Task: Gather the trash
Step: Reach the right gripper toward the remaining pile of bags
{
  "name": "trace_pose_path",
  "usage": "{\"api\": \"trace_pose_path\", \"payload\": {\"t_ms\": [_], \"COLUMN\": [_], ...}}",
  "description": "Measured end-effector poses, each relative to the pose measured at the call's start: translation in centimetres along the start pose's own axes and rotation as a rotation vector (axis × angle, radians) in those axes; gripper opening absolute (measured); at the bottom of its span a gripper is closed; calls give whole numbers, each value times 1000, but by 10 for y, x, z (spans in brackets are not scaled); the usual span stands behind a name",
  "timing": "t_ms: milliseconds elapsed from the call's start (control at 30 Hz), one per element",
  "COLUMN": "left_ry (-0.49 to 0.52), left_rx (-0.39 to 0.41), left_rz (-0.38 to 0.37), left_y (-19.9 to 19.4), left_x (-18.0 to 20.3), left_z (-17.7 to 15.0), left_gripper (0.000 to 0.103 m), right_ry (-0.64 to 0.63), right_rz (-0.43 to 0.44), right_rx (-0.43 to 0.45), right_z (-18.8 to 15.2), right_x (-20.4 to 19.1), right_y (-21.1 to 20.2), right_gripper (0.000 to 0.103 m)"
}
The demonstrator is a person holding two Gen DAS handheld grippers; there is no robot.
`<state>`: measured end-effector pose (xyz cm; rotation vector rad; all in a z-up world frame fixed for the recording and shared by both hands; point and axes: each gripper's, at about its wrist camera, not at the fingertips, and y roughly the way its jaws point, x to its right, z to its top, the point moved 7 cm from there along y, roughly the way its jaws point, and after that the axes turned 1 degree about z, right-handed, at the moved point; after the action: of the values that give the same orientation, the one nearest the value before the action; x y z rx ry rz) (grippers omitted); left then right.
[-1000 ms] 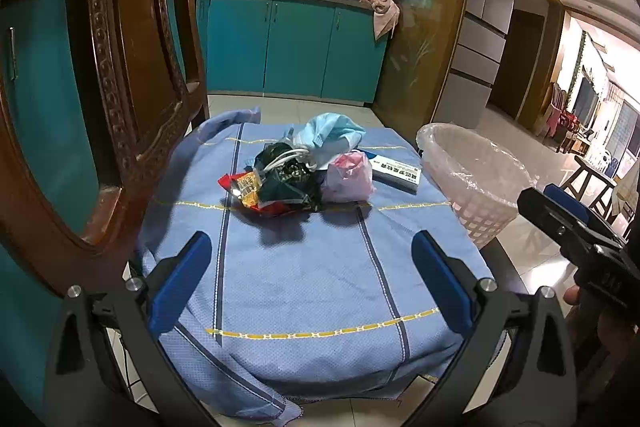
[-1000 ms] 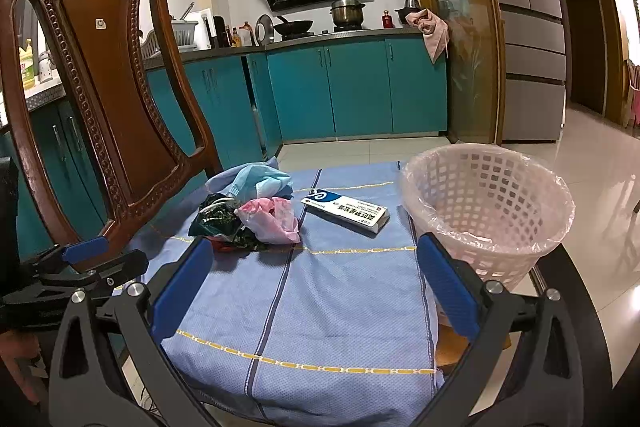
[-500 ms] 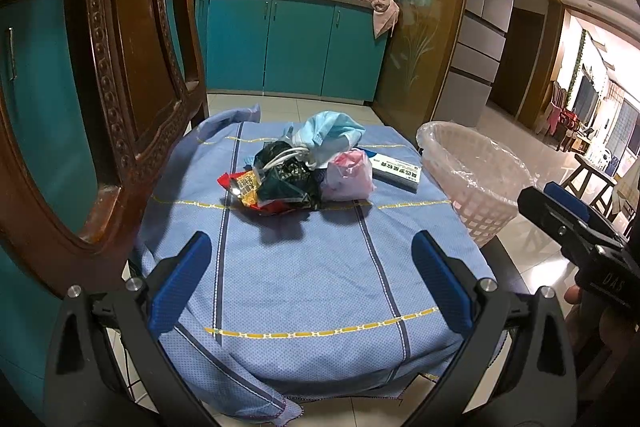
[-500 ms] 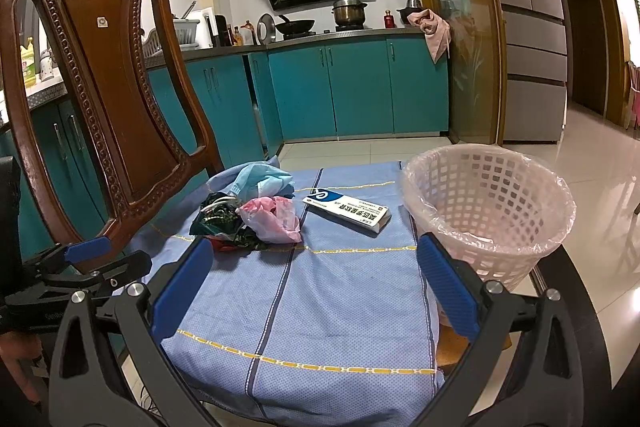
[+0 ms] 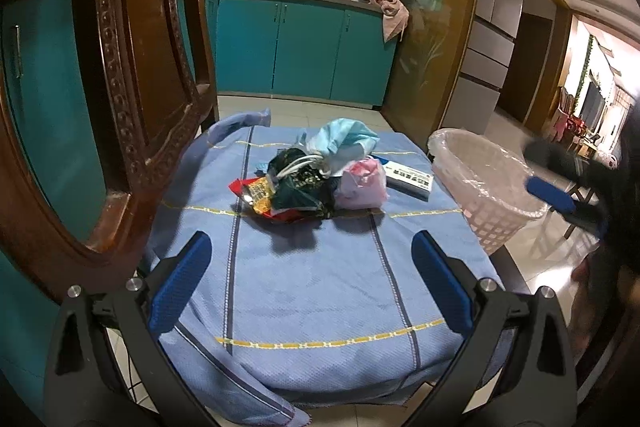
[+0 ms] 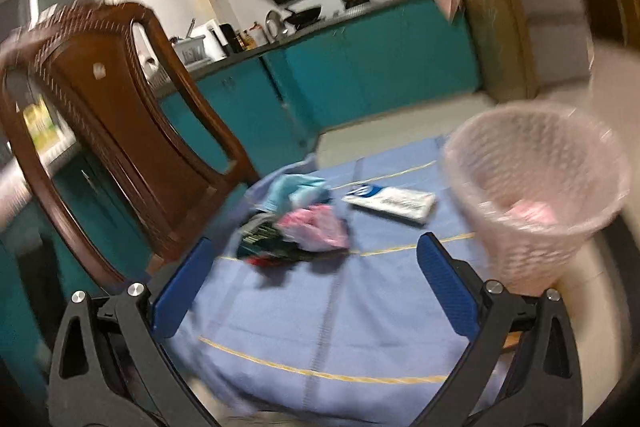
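Well, both tongs, left tongs [image 5: 311,281] and right tongs [image 6: 314,283], gape wide (empty) before the trash pile [image 5: 310,179].

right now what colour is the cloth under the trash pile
Blue cloth with darker blue stripes and thin yellow lines; clearest in the left wrist view.

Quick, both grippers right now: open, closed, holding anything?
Left gripper: jaws open, holding nothing.
Right gripper: jaws open, holding nothing.

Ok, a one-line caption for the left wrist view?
Open left claw faces a pile of crumpled wrappers on a blue cloth, beside a white lined basket.
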<state>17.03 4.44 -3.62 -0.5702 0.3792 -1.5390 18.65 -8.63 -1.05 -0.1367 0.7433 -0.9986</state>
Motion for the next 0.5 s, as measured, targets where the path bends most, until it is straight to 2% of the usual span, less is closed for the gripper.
{"api": "trace_pose_path", "payload": {"t_ms": [167, 200, 267, 367, 400, 433, 467, 500], "left_ry": [-42, -51, -61, -68, -69, -69, -68, -67], "left_rx": [-2, -6, -12, -16, -17, -20, -23, -27], "left_rz": [5, 5, 10, 14, 15, 17, 17, 18], "left_y": [2, 3, 5, 9, 10, 12, 13, 14], "left_x": [-13, -16, -21, -27, -28, -30, -30, -31], "left_z": [3, 4, 4, 6, 6, 7, 7, 8], "left_gripper": [100, 100, 100, 99, 100, 100, 100, 100], "right_ry": [158, 193, 281, 397, 422, 441, 450, 453], "right_rz": [103, 112, 113, 106, 116, 123, 127, 129], "right_rx": [-118, -150, -223, -295, -312, -339, -358, -361], "right_z": [30, 30, 26, 18, 16, 11, 8, 6], "right_x": [-2, 0, 9, 20, 20, 18, 16, 13], "right_y": [78, 95, 136, 178, 186, 195, 200, 199], "right_gripper": [88, 88, 81, 78, 73, 59, 33, 21]}}
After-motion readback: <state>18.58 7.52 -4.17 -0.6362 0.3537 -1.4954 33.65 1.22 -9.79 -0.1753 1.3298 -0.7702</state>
